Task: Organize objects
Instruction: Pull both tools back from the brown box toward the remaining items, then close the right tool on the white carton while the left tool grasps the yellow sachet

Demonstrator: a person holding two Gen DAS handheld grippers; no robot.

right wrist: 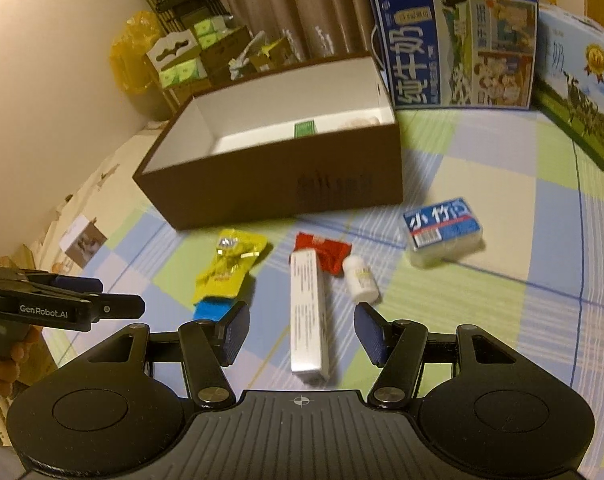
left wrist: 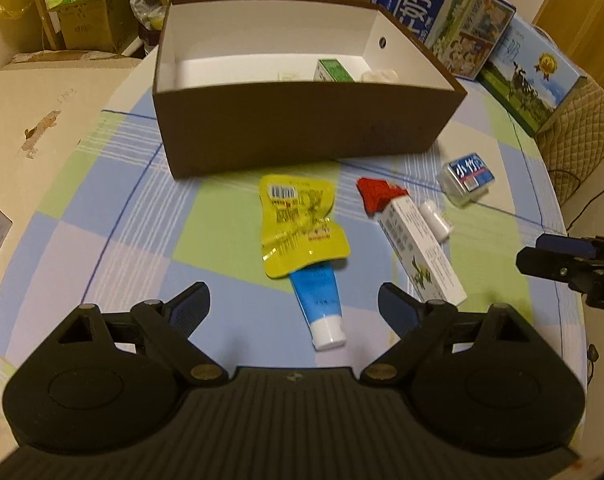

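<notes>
Loose items lie on the checked tablecloth (left wrist: 113, 216) in front of the brown box (left wrist: 302, 128), which already holds a small green carton (left wrist: 332, 70); the job looks partly done. For the step in hand, I judge each gripper should drop straight over one item, pinch across its narrow width and lift clear of the box wall before letting go. The left gripper (left wrist: 293, 310) has its jaws wide apart, empty, with the blue tube (left wrist: 320, 304) between the fingertips, its far end under the yellow pouch (left wrist: 297, 228); taking the tube may drag the pouch. The right gripper (right wrist: 302, 332) is also spread and empty, straddling the long white carton (right wrist: 308, 312); the small white bottle (right wrist: 361, 278) sits just beside it.
</notes>
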